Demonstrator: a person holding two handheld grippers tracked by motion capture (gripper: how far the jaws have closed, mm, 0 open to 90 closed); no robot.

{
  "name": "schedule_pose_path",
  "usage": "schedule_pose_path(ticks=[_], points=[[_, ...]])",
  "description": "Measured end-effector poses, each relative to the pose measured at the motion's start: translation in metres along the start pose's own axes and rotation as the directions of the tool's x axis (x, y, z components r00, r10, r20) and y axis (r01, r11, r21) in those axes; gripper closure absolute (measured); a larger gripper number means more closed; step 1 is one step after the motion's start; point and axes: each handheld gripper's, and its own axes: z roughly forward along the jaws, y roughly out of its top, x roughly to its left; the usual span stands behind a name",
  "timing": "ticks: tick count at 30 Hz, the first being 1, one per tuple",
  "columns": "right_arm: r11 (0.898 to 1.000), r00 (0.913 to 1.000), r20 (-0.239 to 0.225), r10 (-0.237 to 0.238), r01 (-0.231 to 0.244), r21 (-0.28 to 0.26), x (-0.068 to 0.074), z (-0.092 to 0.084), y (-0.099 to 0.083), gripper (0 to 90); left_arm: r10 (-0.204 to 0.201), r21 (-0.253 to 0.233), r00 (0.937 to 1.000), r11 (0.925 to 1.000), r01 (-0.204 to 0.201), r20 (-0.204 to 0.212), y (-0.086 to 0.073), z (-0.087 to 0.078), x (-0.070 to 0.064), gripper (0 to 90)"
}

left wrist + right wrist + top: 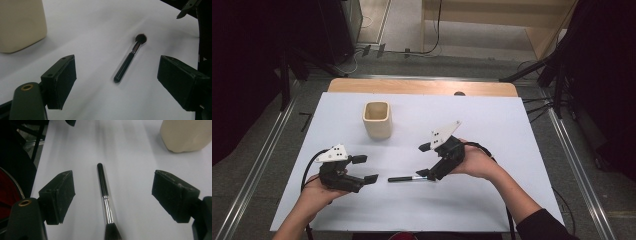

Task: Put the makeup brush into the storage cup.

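A black makeup brush (404,178) with a silver ferrule lies flat on the white sheet, its bristles toward my right gripper. My right gripper (424,160) is open and hovers over the bristle end; in the right gripper view the brush (104,195) lies between its spread jaws. My left gripper (365,169) is open just left of the handle tip, empty. In the left gripper view the brush (128,59) lies ahead between the jaws. A cream square cup (377,119) stands upright behind, seen also as the cup (21,23) and the cup (187,135).
The white sheet (492,120) covers a wooden table (422,86). Metal rails run along both sides on the floor. Dark stands and cables sit at the far left and right.
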Motion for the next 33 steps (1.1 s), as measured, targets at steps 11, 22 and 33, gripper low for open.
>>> schedule_pose_path(ticks=[11,22,33], points=[[0.986,0.9996,0.008,-0.027,0.025,0.168,-0.002,0.007,0.006,20.0,0.006,0.016,1.0,0.9999,-0.006,-0.004,-0.001,0.002,0.0,16.3],[0.963,0.9989,0.007,-0.047,0.043,0.268,-0.001,0.012,0.013,22.3,0.004,0.02,1.0,0.9998,-0.004,-0.002,-0.001,0.002,0.0,16.2],[0.933,0.9965,-0.014,-0.082,0.082,0.351,0.004,0.019,0.022,23.0,0.004,0.024,1.0,0.9997,-0.004,0.0,-0.001,0.002,0.0,16.2]])
